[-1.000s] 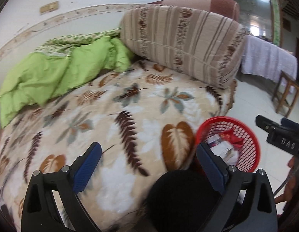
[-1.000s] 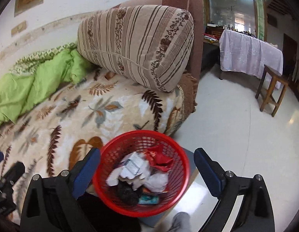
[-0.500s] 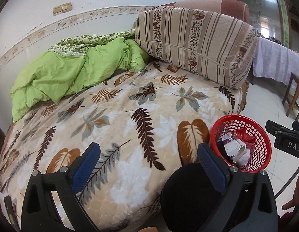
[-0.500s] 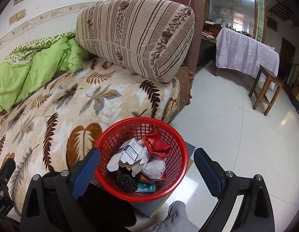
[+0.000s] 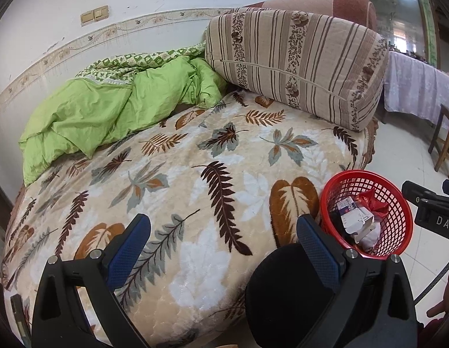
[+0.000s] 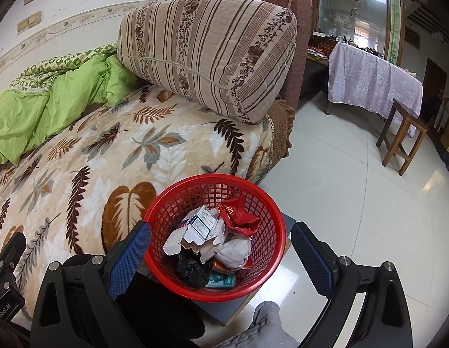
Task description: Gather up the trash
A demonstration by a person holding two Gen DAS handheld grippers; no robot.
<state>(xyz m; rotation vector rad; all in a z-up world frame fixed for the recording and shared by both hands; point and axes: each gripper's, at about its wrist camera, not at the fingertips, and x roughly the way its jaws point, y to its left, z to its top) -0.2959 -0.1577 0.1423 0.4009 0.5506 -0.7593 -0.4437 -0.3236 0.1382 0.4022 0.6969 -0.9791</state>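
Both views have drawn back from the bed point(image 5: 195, 174); the red basket point(image 6: 271, 249) sits at six o'clock, holding cartons and wrappers point(image 6: 239, 217); no trash shows on the bed; both tools point(image 6: 221, 249) point(image 5: 224, 243) gape wide, empty; collecting looks near done.

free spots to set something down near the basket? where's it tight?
Free: the leaf-print blanket between the green quilt, the striped cushion and the red basket; also the tile floor between basket and wooden stool. Crowded: inside the basket, packed with trash.
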